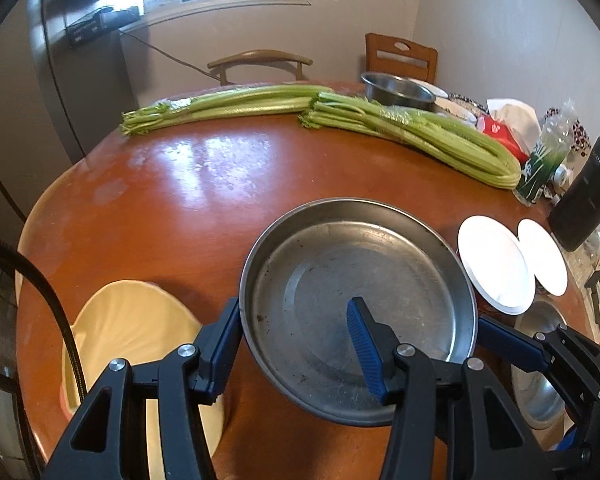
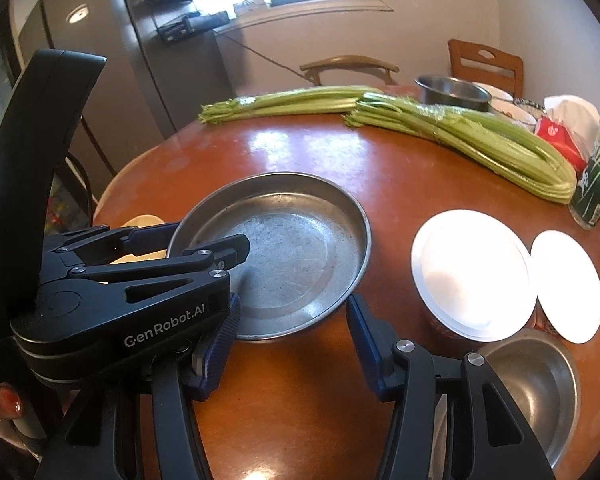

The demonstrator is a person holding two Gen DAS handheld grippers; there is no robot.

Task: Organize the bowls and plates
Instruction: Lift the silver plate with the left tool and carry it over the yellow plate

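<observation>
The steel plate (image 1: 356, 304) under my left tool (image 1: 296, 344) sits near the counter's near edge: shallow, round, stiff metal with a low upright rim, its dull floor scratched and speckled. I judge it light but slick, so the rim is the place to pinch, one finger inside and one outside. That is how my left tool stands now, straddling the near-left rim with its jaws apart, not yet clamped. My right tool (image 2: 292, 344) hovers with its jaws spread over the counter (image 2: 400, 184) by the plate's near rim, holding nothing. Toward the counter's right edge sit two white plates (image 2: 474, 274), thin and probably breakable. A small steel bowl (image 2: 540, 380) rests nearer me. Celery (image 2: 460, 136) lies across the far edge.
</observation>
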